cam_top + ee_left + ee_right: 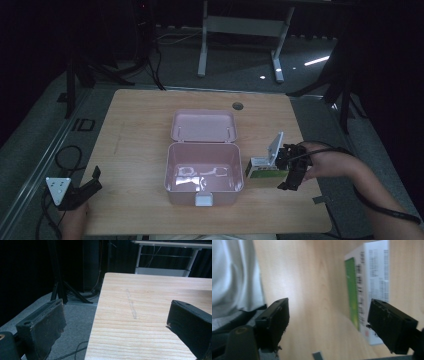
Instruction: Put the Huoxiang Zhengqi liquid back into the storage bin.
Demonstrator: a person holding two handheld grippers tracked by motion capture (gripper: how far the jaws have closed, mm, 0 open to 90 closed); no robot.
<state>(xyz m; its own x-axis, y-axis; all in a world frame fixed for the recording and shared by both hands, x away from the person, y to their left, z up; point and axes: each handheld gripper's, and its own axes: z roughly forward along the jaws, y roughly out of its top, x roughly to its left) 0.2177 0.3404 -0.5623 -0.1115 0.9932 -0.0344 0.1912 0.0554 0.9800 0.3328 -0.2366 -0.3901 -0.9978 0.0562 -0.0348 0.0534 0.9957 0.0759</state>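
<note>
Fingers on my right gripper point(289, 169) stand wide apart with nothing between them, and from above I see it at the right side of the bench point(140, 120), just beside a small white and green carton point(265, 170) with one flap raised. In the right gripper view point(328, 322) that carton point(369, 285) lies on the wood beyond the spread fingers point(274, 320), closer to one finger than the other, though I cannot tell whether that finger touches it; the picture there is blurred, and pale cloth point(234, 275) of the person's clothing sits at the far left of it. Near the middle of the bench I have a pink lidded box point(203, 175), open, its lid point(203, 126) thrown back toward the far side and a white latch point(203, 200) on its near wall; the carton rests just right of the box. My left gripper point(82, 192) hangs at the near left edge of the bench, well apart from the box, its fingers parted and holding nothing. In the left gripper view point(115, 325) one finger point(45, 327) sits over the floor and the other over the bare wood point(150, 295), with a cable point(75, 350) on the grey floor below
</note>
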